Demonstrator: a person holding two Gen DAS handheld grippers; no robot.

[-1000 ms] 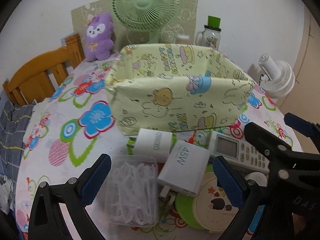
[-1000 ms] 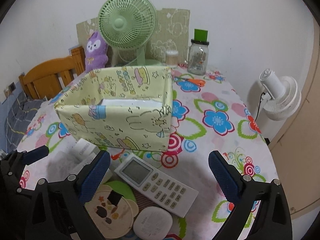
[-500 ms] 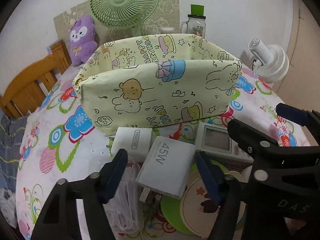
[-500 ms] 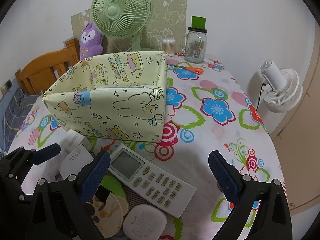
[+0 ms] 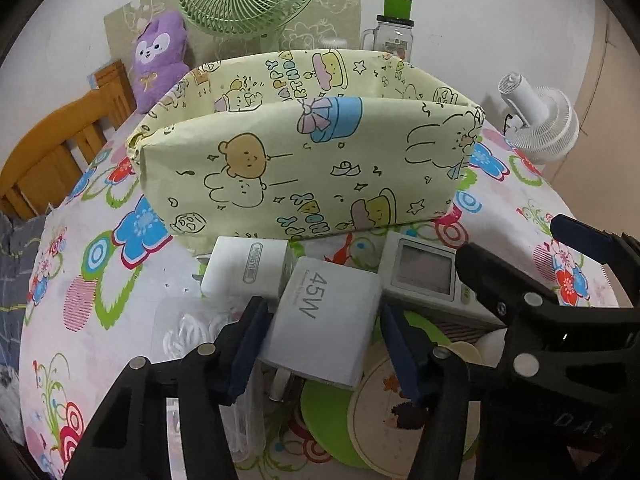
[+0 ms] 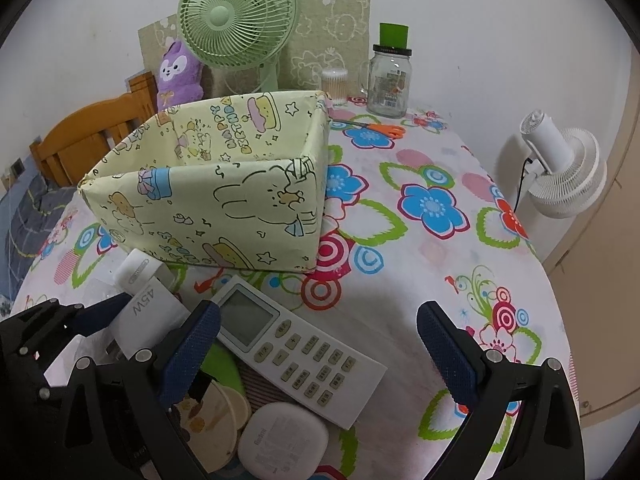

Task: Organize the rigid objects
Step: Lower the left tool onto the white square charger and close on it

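Note:
A yellow cartoon-print box stands open-topped on the flowered table. In front of it lie a white 45W charger, a smaller white charger, a white remote, a clear box of floss picks, round coasters and a white Redmi case. My left gripper has its pads closed against both sides of the 45W charger. My right gripper is open over the remote.
A green fan, purple plush, glass jar, cotton-swab tub and orange scissors sit behind the box. A white fan stands off the right edge. A wooden chair is at left.
My left gripper moved forward and closed from wide open onto the 45W charger. My right gripper stayed open and shifted slightly over the remote.

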